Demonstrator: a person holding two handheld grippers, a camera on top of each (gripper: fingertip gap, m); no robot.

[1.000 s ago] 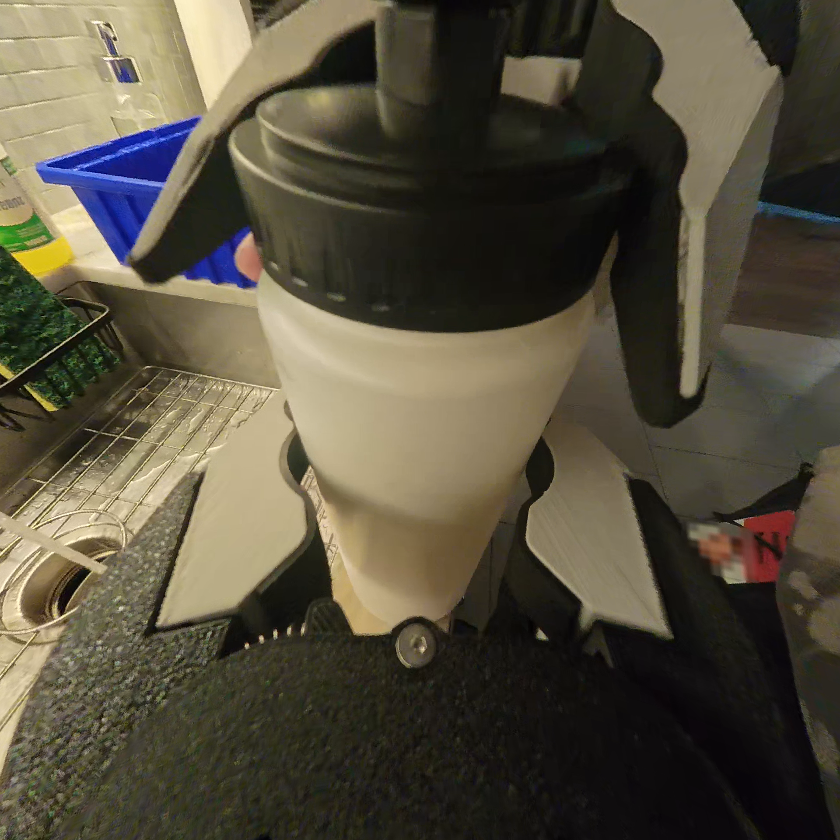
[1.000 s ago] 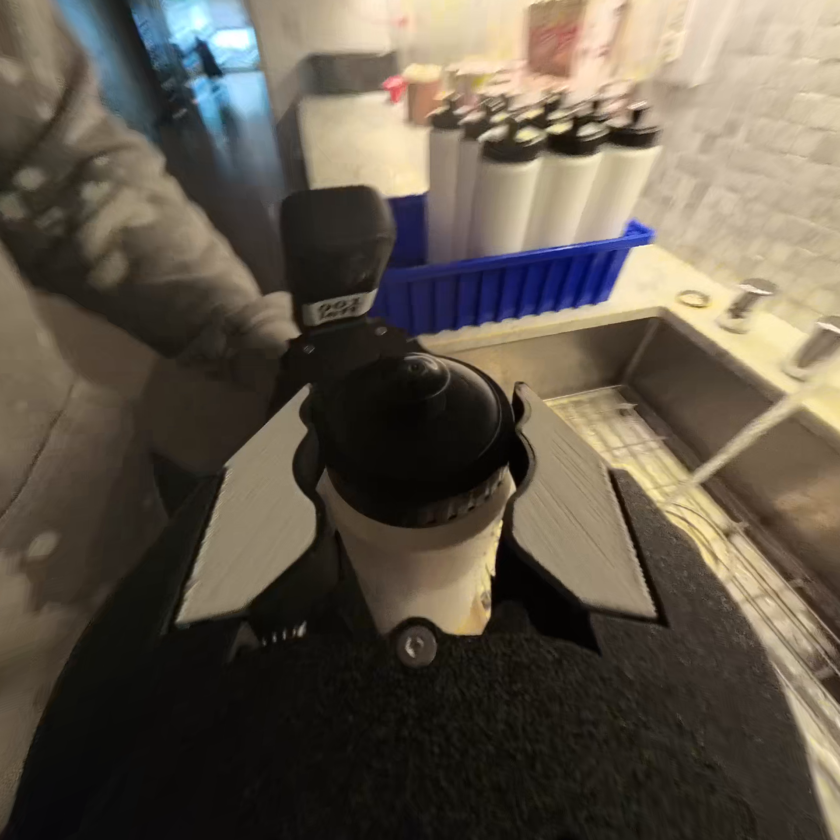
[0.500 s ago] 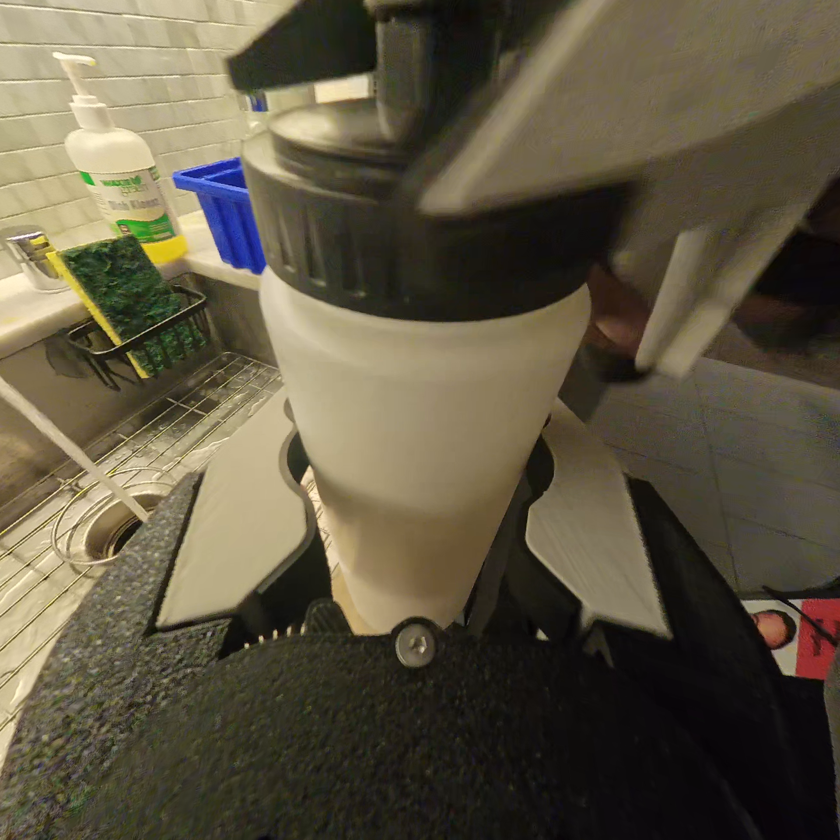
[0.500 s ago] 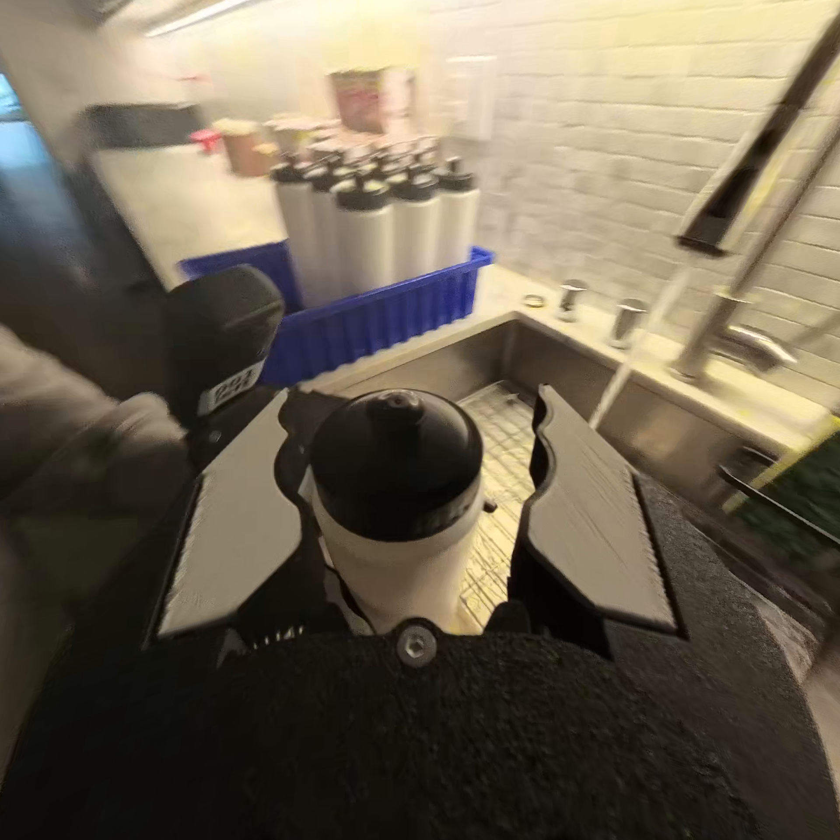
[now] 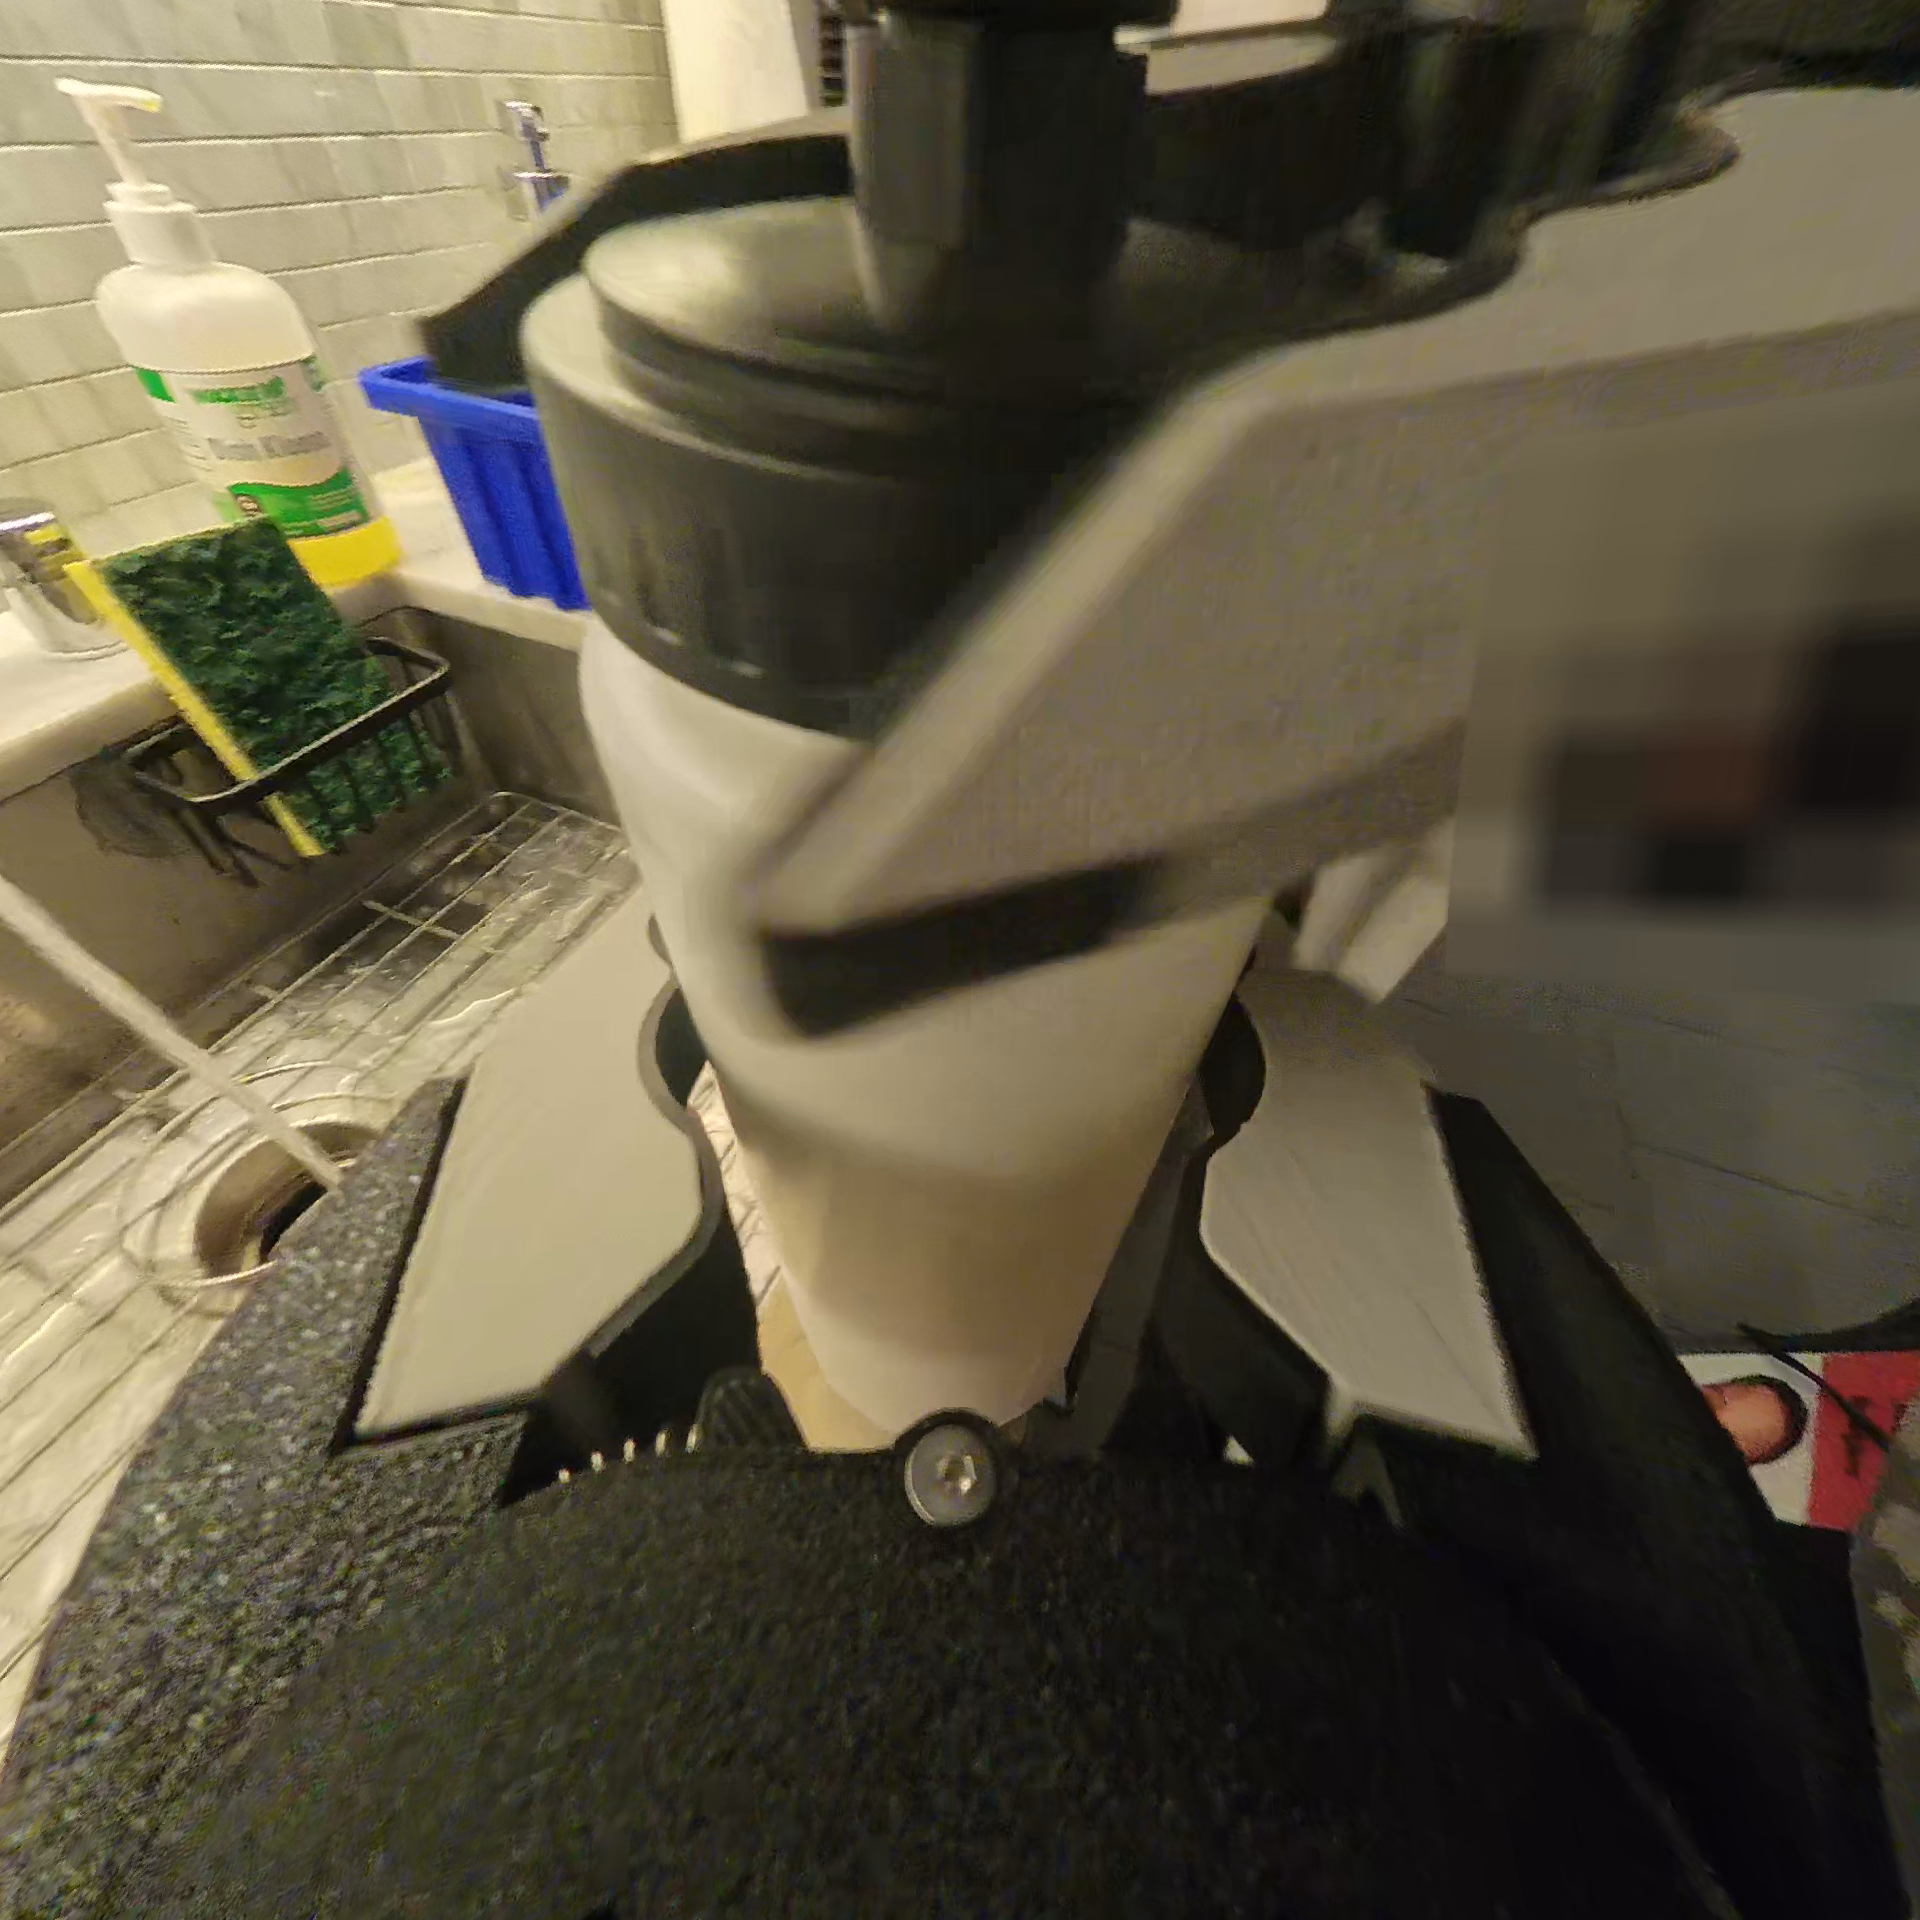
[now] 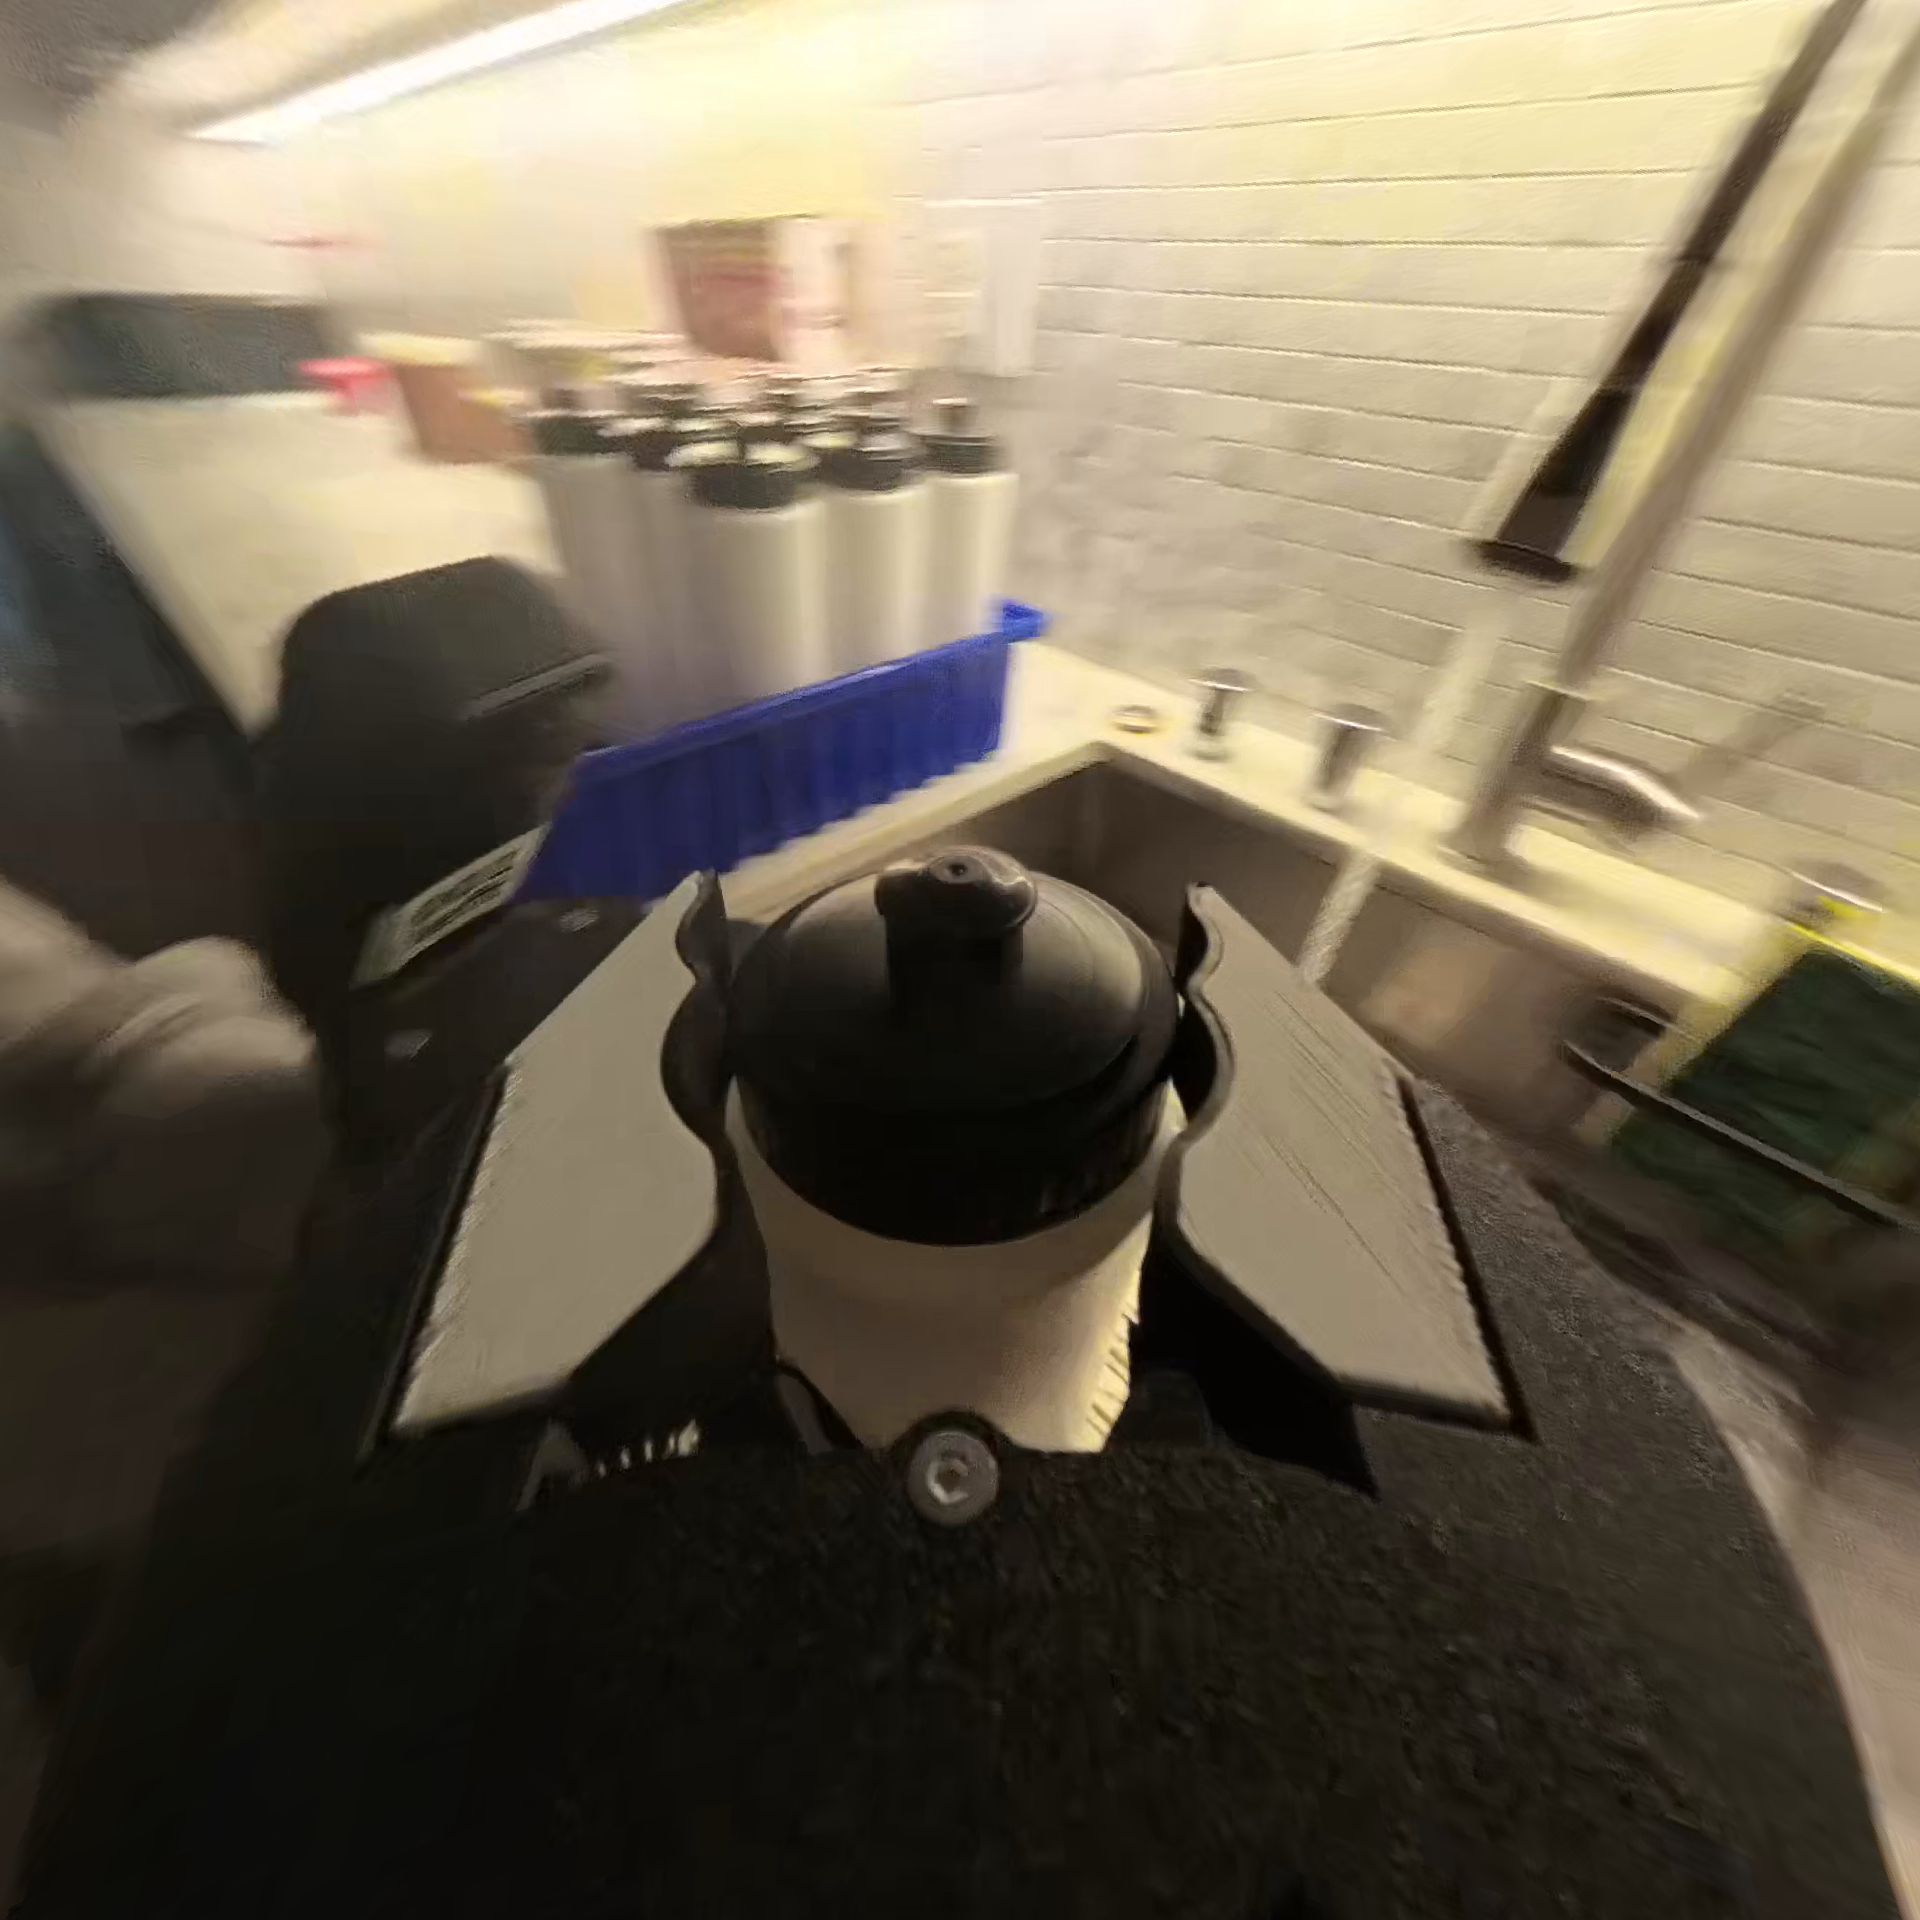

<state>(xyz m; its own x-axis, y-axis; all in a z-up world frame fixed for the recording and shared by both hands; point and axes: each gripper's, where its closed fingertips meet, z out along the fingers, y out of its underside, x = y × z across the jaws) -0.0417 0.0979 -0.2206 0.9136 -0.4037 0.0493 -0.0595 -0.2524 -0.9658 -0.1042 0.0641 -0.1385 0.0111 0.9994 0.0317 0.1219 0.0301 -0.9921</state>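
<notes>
My left gripper (image 5: 956,1039) is shut on the lower body of a white plastic bottle (image 5: 935,1174) and holds it upright beside the sink. The bottle has a black screw cap (image 5: 748,499) with a nozzle. My right gripper (image 6: 951,914) comes from above, and its two fingers close around the cap (image 6: 935,1081) in their notches. One of its grey fingers (image 5: 1195,644) crosses in front of the bottle in the left wrist view. The left gripper's black body (image 6: 416,727) shows behind the bottle (image 6: 935,1309) in the blurred right wrist view.
A steel sink with a wire grid (image 5: 395,935) and a drain (image 5: 249,1195) lies to the left; a stream of water (image 5: 156,1018) runs from the faucet (image 6: 1621,520). A green sponge (image 5: 260,665), a soap pump bottle (image 5: 229,364) and a blue bin (image 6: 810,769) of several white bottles (image 6: 769,582) stand nearby.
The right gripper has swung around the cap, so its view pans from the counter toward the faucet. Its fingers stand closer on the cap than half a second ago. The left gripper keeps its hold.
</notes>
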